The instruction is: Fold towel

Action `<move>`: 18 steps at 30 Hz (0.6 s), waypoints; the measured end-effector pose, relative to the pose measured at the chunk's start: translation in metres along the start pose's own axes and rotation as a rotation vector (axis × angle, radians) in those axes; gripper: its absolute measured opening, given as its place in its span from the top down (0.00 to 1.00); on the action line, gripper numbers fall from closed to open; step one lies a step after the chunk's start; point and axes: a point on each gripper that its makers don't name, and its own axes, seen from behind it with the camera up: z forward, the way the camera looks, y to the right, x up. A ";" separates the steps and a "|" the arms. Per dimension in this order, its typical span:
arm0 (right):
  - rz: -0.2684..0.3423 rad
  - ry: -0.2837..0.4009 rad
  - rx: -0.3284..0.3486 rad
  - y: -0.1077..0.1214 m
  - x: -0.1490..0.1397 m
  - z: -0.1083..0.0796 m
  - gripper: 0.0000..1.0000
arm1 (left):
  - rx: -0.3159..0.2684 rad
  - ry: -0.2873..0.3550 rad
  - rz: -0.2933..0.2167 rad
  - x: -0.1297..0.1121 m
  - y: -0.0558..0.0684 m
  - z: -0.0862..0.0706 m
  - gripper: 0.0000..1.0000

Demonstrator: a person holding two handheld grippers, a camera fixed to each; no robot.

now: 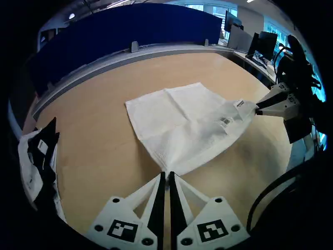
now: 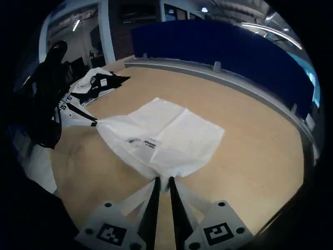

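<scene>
Left gripper view has, nearest the camera, the left gripper (image 1: 167, 178) with its 2 white fingers drawn almost together, pinching 1 corner of the white rectangular cloth towel (image 1: 183, 123). From that corner the towel fans out over the light wooden tabletop (image 1: 95, 133), its near edge raised and its far part lying flat, with creases across it and a small printed tag showing on the fabric. At the towel's other near corner, off to the side, the right gripper (image 1: 258, 110) is clamped on the cloth, held by a dark-gloved hand (image 1: 297, 62). Right gripper view confirms this: its own 2 fingers are closed on a bunched corner, and the lifted edge runs between both grippers. A crumpled heap of black and white cloths (image 1: 39, 162) sits well apart near the table's edge. Beyond the table a grey rail (image 1: 137, 54) carries a dark blue partition screen (image 1: 125, 27), with black computer monitors (image 1: 262, 43) farther back.
</scene>
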 end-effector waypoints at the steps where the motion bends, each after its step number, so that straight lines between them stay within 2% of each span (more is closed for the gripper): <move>1: -0.004 -0.003 0.002 -0.001 0.000 -0.004 0.83 | 0.000 -0.003 -0.006 0.000 0.002 -0.004 0.93; 11: -0.019 -0.027 0.019 -0.009 0.001 -0.029 0.83 | -0.009 -0.023 -0.084 -0.008 0.021 -0.035 0.93; 15: -0.015 -0.035 0.019 -0.009 0.001 -0.031 0.83 | -0.009 -0.029 -0.110 -0.010 0.023 -0.037 0.93; 18: -0.017 -0.037 0.019 -0.009 0.005 -0.030 0.83 | -0.005 -0.037 -0.123 -0.008 0.020 -0.034 0.93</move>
